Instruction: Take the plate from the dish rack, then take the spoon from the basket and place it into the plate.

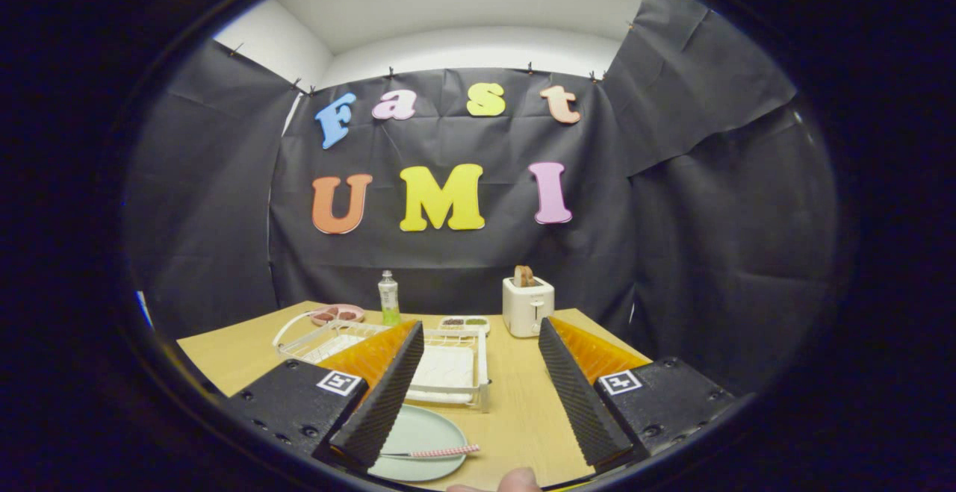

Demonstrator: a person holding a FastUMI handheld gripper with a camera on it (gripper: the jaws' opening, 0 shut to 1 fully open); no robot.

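The wooden counter spreads out under the claw and carries everything else. On it, beyond the left finger, stands the white wire dish rack, its near edge just behind the plate and its left part hidden by that finger. The claw hangs above the counter with its two black ridged fingers wide apart and nothing held between them.

The pale green plate lies flat on the counter just in front of the rack, partly under the left finger. A white toaster stands at the far side of the counter, beyond the right finger, with what looks like a slice of toast sticking up from its slot. To the left of the rack's far end sits a pink dish with dark pieces on it, too small to tell what. A small clear bottle with greenish contents stands upright between that dish and the toaster.

The spoon, with a red-and-white patterned handle, rests across the plate, its bowl end hidden under the left finger. A fingertip of the person shows at the near edge, between the fingers.
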